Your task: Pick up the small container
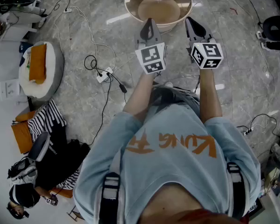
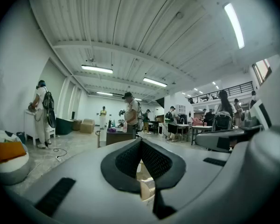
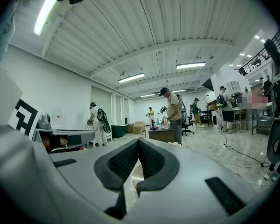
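I cannot make out a small container in any view. In the head view both grippers are held out level in front of the person, side by side above the floor. The left gripper [image 1: 149, 22] and the right gripper [image 1: 190, 20] point toward a round tan tub-like table [image 1: 130, 9] just beyond their tips. The left gripper's [image 2: 140, 142] black ribbed pads meet at the tip with nothing between them. My right gripper [image 3: 138, 141] is also shut and empty. Both gripper cameras look out level across a large hall.
Cables and a white power strip [image 1: 104, 75] lie on the grey marble floor to the left. Further left sits a white beanbag with an orange cushion [image 1: 38, 63]. Several people stand in the hall, one [image 3: 171, 110] beside a low table [image 3: 161, 134].
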Demonstrator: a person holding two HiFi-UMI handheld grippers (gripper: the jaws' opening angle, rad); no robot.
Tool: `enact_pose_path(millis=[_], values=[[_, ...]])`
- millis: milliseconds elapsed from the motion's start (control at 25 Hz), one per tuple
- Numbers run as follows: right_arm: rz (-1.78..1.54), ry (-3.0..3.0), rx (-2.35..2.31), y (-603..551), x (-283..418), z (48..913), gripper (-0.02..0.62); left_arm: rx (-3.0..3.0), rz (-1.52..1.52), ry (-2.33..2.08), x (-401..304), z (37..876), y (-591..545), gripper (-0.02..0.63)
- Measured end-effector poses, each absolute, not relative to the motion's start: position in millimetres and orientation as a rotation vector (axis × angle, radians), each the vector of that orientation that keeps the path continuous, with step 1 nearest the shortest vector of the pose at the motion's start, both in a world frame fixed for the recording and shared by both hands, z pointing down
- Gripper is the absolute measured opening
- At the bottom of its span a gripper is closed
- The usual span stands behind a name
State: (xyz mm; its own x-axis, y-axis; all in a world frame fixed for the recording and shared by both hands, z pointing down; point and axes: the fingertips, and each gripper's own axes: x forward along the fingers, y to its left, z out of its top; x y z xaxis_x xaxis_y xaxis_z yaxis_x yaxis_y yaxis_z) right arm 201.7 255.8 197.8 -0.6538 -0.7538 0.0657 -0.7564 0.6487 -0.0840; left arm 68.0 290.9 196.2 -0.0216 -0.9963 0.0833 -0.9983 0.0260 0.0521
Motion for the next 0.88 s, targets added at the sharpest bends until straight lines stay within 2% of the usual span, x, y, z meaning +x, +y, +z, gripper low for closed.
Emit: enact_pose_path(millis=[520, 880], values=[[0.250, -2.831, 1.420, 240, 223, 200, 0.012, 2.067, 0.056, -2.183, 63, 210, 290, 0.023], [0.298, -2.849, 1.371, 229, 212, 206, 0.012, 1.990, 0.064, -2.222, 43, 217, 293, 0.023]])
